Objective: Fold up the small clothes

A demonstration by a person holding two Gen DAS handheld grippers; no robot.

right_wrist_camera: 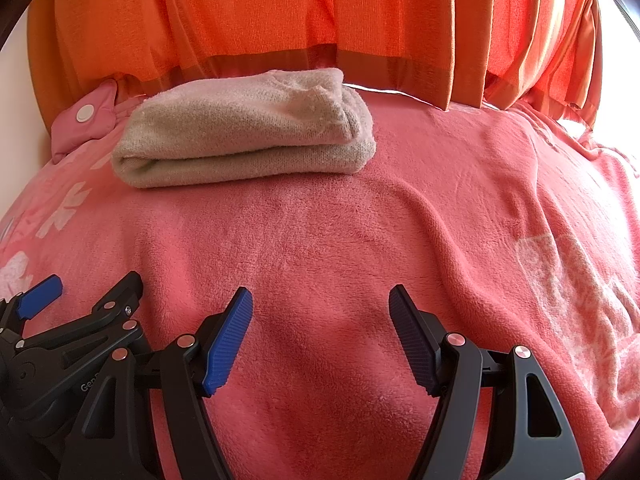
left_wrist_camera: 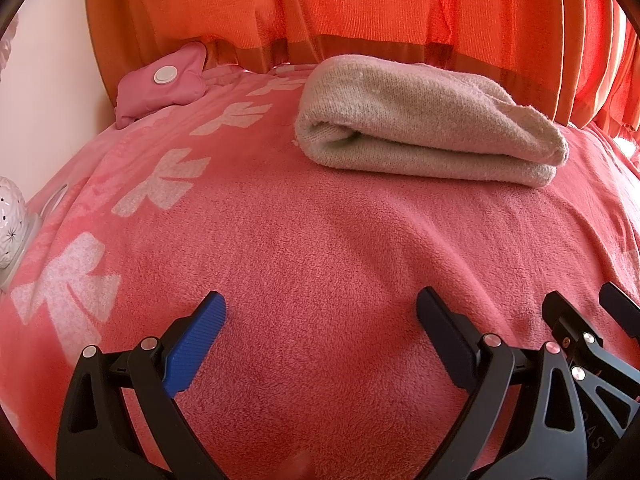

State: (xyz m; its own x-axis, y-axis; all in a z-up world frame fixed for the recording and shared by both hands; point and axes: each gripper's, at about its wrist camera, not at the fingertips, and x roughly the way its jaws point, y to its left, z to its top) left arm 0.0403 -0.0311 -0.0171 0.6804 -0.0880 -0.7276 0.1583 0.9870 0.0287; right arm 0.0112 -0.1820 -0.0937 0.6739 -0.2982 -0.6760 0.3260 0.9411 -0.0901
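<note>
A beige knitted garment (left_wrist_camera: 424, 120) lies folded in a thick bundle on a pink fleece blanket (left_wrist_camera: 320, 248), far ahead of both grippers. It also shows in the right wrist view (right_wrist_camera: 248, 128). My left gripper (left_wrist_camera: 322, 316) is open and empty, low over the blanket. My right gripper (right_wrist_camera: 320, 308) is open and empty, beside the left one. The right gripper shows at the right edge of the left wrist view (left_wrist_camera: 592, 308). The left gripper shows at the left edge of the right wrist view (right_wrist_camera: 96, 292).
Orange curtains (left_wrist_camera: 360, 4) hang behind the blanket. A pink padded pouch with a white button (left_wrist_camera: 160, 84) lies at the far left. A white perforated ornament (left_wrist_camera: 10, 224) stands at the left edge. The blanket (right_wrist_camera: 480, 208) has ridges on the right.
</note>
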